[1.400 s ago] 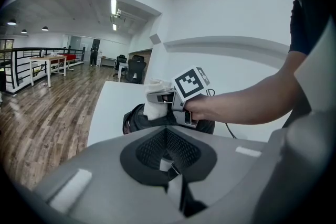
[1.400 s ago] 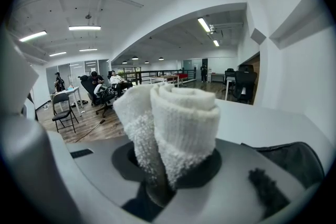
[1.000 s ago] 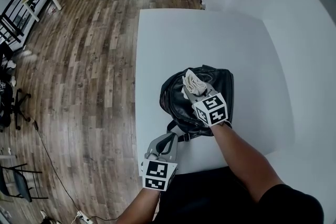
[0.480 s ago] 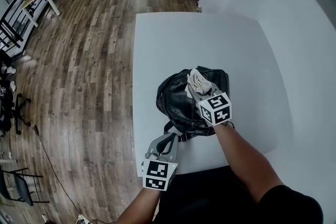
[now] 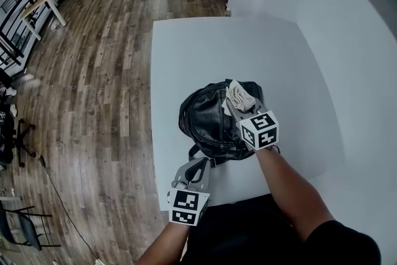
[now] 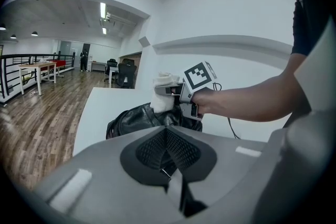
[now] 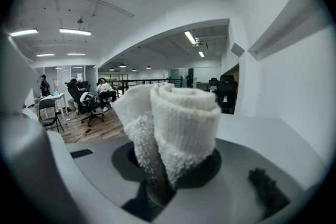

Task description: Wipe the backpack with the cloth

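We are mid-wipe: our right gripper [image 5: 236,107], clamped on the rolled white cloth [image 5: 239,95], sits at the far right of the black backpack [image 5: 208,121] on the table [image 5: 198,53]. Our left gripper [image 5: 197,168] pinches a strap [image 5: 211,162], so next we likely sweep the cloth leftwards.

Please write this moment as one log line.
left tongs: shut on strap | right tongs: shut on cloth | cloth: over backpack | backpack: on table

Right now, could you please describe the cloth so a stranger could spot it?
On the white table lies a black backpack. At its right side the right gripper clamps the cloth, the only white, fluffy roll there.
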### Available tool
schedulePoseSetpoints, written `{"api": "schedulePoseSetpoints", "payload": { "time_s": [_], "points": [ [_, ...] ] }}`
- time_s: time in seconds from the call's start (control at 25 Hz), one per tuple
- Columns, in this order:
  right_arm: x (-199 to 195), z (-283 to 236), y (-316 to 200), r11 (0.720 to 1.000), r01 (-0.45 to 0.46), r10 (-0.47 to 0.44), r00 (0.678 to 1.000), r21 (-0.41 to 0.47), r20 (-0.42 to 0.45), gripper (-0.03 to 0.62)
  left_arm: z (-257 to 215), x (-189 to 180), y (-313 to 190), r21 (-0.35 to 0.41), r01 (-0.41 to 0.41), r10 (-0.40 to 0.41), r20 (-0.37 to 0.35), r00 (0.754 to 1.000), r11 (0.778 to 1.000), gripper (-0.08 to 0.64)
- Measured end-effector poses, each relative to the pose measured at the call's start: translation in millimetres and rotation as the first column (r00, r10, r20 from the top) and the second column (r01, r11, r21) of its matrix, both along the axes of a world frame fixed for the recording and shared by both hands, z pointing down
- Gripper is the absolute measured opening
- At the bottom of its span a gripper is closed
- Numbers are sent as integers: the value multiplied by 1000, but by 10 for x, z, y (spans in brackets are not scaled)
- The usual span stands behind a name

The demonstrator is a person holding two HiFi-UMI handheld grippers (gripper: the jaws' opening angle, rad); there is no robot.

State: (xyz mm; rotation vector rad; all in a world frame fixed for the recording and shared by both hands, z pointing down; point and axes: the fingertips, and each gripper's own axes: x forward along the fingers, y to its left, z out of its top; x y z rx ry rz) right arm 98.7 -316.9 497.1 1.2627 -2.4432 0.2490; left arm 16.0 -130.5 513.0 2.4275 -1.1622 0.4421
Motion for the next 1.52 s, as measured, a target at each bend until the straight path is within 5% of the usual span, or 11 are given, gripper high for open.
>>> {"api": "schedulePoseSetpoints", "payload": {
  "time_s": [1.52],
  "points": [
    [1126,-438,259,977,-197,196,980,80,27,89,-155,459,165,38,-119,119,14,993,992,6]
  ]
}}
